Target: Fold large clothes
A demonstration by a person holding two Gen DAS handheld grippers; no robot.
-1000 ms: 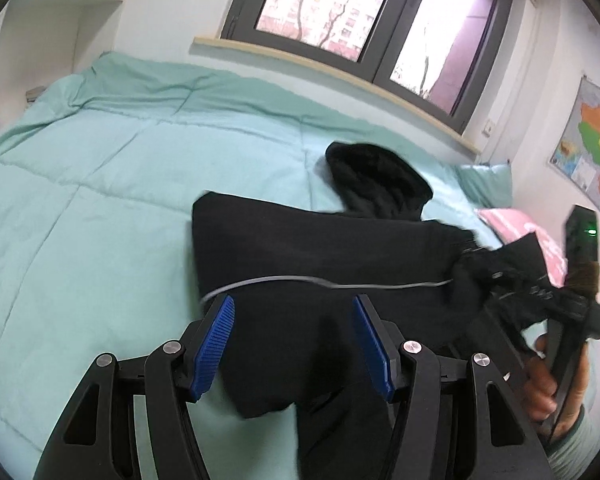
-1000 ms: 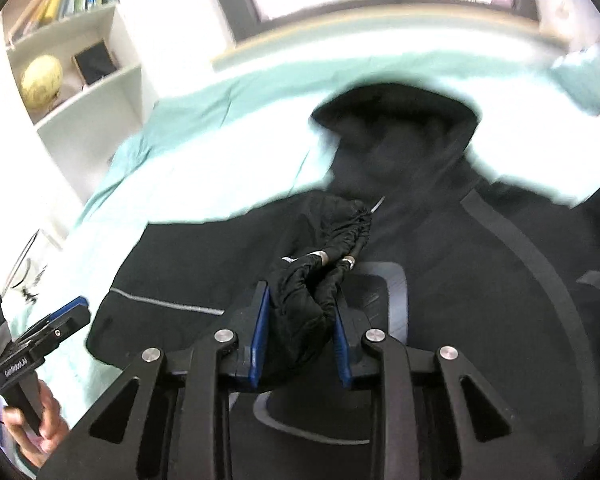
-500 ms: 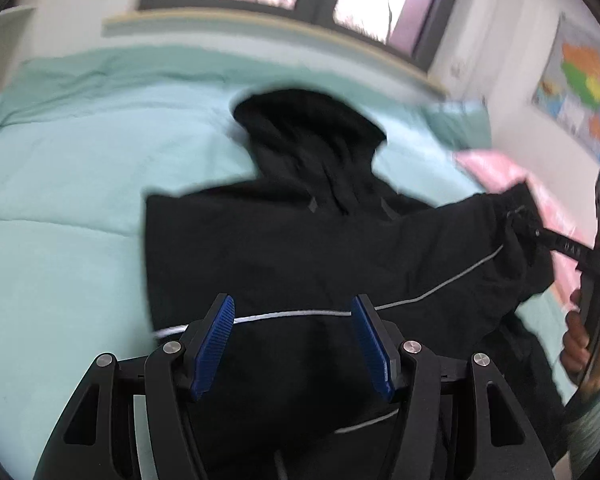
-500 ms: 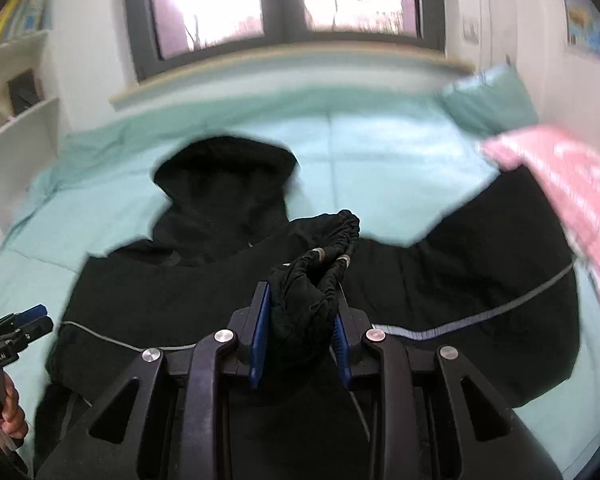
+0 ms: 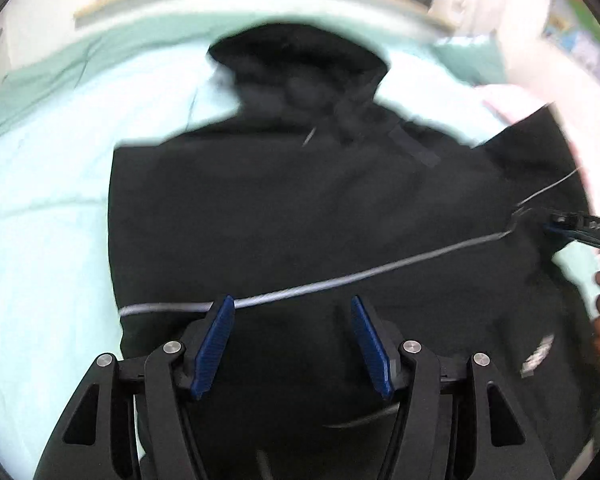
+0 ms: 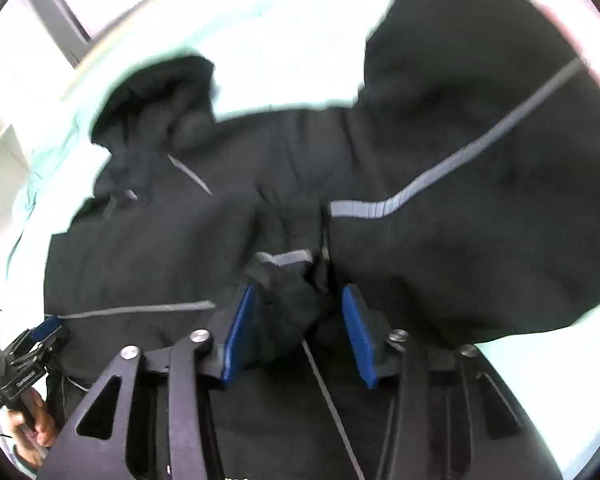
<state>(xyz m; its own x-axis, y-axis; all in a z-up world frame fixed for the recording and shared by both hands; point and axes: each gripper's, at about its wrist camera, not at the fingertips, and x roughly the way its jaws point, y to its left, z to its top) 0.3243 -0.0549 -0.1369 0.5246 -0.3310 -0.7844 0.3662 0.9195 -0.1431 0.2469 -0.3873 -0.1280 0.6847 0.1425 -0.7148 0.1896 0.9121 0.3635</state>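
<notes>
Hovering over the lower body of the black hooded jacket (image 5: 300, 208), the left gripper (image 5: 292, 340) is standing with its blue pads wide apart and nothing between them — the grey reflective stripe (image 5: 340, 280) is running just ahead of the fingertips. To its right, the right gripper (image 6: 296, 328) is showing its pads parted as well, yet a bunched black sleeve cuff (image 6: 296, 296) is sitting between them; whether the pads are pressing it or only flanking it I cannot tell.

Jacket: lying spread on the pale green quilt (image 5: 40, 200), hood (image 5: 300, 68) pointing away from both tools toward the window, long axis running from the tools to the hood. One sleeve is stretching out to the right and meeting the right gripper's tips at the edge of the left wrist view.

Relation that matters, by my reading — the cuff is lying at the right tool, so that hand is nearer for carrying the sleeve across the body; the left is placed nearer the hem.
</notes>
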